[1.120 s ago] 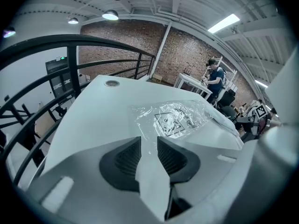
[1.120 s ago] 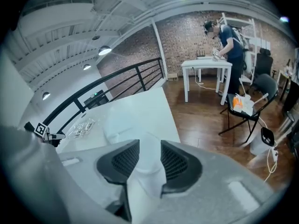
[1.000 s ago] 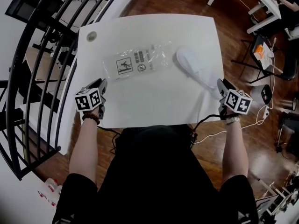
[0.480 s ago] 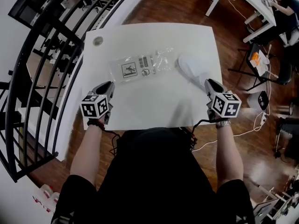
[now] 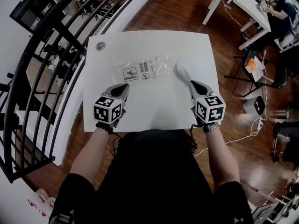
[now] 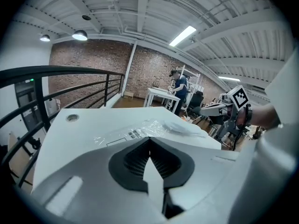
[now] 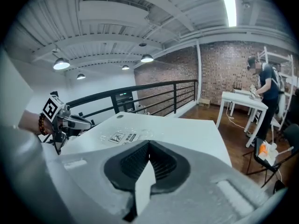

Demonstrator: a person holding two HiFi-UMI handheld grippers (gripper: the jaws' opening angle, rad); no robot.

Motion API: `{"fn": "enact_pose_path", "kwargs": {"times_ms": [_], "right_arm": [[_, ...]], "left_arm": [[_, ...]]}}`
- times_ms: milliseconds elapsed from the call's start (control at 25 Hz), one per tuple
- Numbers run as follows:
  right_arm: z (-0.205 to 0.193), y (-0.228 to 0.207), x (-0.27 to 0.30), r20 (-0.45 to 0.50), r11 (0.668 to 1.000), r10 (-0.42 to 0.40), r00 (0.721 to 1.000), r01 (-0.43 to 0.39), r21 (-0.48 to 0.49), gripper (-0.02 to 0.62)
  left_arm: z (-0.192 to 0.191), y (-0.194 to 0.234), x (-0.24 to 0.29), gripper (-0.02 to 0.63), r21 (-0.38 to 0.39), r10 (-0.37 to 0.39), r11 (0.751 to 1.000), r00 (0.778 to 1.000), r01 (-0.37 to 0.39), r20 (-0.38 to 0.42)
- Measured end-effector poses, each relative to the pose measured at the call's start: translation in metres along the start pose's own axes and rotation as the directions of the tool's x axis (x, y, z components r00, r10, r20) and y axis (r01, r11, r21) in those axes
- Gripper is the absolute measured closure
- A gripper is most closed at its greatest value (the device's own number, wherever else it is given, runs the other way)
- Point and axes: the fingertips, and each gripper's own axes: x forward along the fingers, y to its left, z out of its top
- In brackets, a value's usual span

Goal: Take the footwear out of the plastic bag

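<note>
A clear plastic bag (image 5: 145,70) with printed labels lies flat and looks empty on the white table (image 5: 154,106). A white slipper (image 5: 183,70) rests on the table just right of the bag, outside it. My left gripper (image 5: 123,87) hovers near the bag's front left corner, jaws shut on nothing. Just in front of the slipper's near end is my right gripper (image 5: 193,84), also shut and empty. The left gripper view shows its shut jaws, the bag (image 6: 140,130), the slipper (image 6: 183,125) and the right gripper (image 6: 223,111). The right gripper view shows the bag (image 7: 120,136) and the left gripper (image 7: 70,121).
A round cable grommet (image 5: 100,45) sits in the table's far left corner. A black railing (image 5: 46,73) runs along the left side. To the right stand a chair (image 5: 256,64), white tables (image 5: 238,3) with a person, and cables on the wood floor.
Both grippers have moved from the table's front corners inward and forward, toward the bag and the slipper. The bag and slipper lie where they were on the table.
</note>
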Motion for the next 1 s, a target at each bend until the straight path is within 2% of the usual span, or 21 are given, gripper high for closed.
{"fn": "enact_pose_path", "kwargs": {"times_ms": [360, 720, 1000], "right_arm": [[0.008, 0.054, -0.006, 0.033, 0.983, 0.133, 0.991, -0.128, -0.135, 0.602], [0.008, 0.087, -0.038, 0.09, 0.956, 0.237, 0.967, -0.216, -0.199, 0.602], [0.008, 0.1, -0.068, 0.131, 0.945, 0.283, 0.95, -0.253, -0.207, 0.603]], "left_arm": [[0.013, -0.072, 0.007, 0.589, 0.048, -0.035, 0.998, 0.999, 0.035, 0.017], [0.023, -0.148, 0.007, 0.589, 0.121, -0.047, 0.992, 0.998, 0.042, 0.032], [0.026, -0.183, -0.006, 0.589, 0.154, -0.009, 0.988, 0.998, 0.0, 0.06]]}}
